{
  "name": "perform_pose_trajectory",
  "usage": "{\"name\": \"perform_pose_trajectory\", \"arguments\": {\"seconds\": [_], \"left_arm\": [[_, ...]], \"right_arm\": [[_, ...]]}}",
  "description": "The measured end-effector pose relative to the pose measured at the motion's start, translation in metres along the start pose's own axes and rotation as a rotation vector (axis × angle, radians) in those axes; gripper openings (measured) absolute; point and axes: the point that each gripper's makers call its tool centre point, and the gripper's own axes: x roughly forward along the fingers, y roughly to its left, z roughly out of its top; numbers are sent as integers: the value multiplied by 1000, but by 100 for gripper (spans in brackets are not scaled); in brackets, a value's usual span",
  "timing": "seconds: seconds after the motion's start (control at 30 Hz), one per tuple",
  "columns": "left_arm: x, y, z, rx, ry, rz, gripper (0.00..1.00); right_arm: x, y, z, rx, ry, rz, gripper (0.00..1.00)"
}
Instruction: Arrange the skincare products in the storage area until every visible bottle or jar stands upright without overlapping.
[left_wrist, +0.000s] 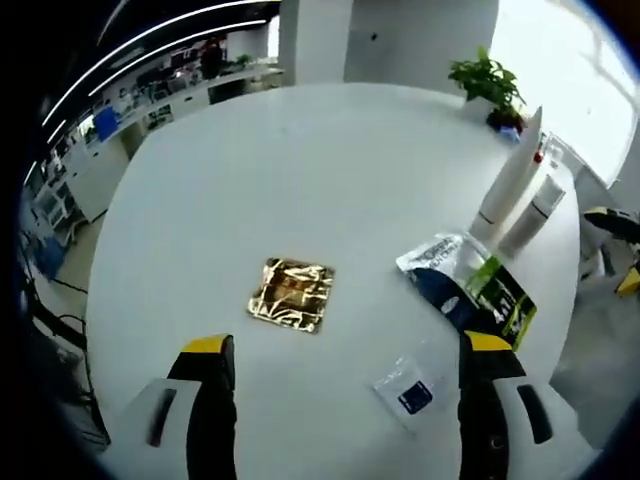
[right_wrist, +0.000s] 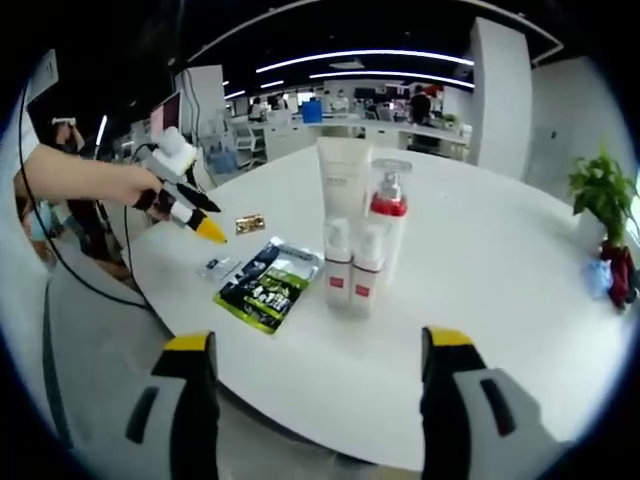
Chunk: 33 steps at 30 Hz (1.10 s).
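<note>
White bottles (right_wrist: 355, 265) stand upright well ahead of the open-jawed right gripper (right_wrist: 317, 350).

Both handheld grippers, left (left_wrist: 340, 345) and right (right_wrist: 312, 340), share black jaws capped in yellow on pale grey housings with dark slots.

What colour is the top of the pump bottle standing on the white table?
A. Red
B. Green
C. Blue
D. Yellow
A. In the right gripper view the pump bottle has a red collar under its clear cap, and it stands upright among the other white bottles on the table.
</note>
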Motion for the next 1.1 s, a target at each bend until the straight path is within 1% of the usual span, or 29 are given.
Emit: {"name": "perform_pose_trajectory", "arguments": {"seconds": [0.1,0.27,0.43,0.57,0.73,0.77,0.87,0.97,1.07,1.1], "left_arm": [[9,9,2,25,24,8,89],[22,18,-1,71,73,15,87],[32,27,1,86,109,16,81],[40,33,2,126,141,22,80],[46,35,4,121,173,4,71],[46,36,3,131,193,6,70],[48,37,6,125,192,-1,68],[49,41,8,129,202,-3,64],[48,44,9,132,213,-3,56],[48,45,10,128,214,0,50]], "right_arm": [[0,-2,0,13,0,-8,84],[-1,-7,0,40,-5,-27,84],[0,-8,-1,42,3,-32,84],[0,-9,-1,44,5,-40,84],[0,-10,-1,48,7,-48,84],[0,-11,-1,49,8,-49,84],[0,-11,-2,52,8,-53,84],[0,-12,-3,53,11,-56,83],[0,-12,-3,52,12,-55,83],[0,-12,-3,51,13,-55,83]]}}
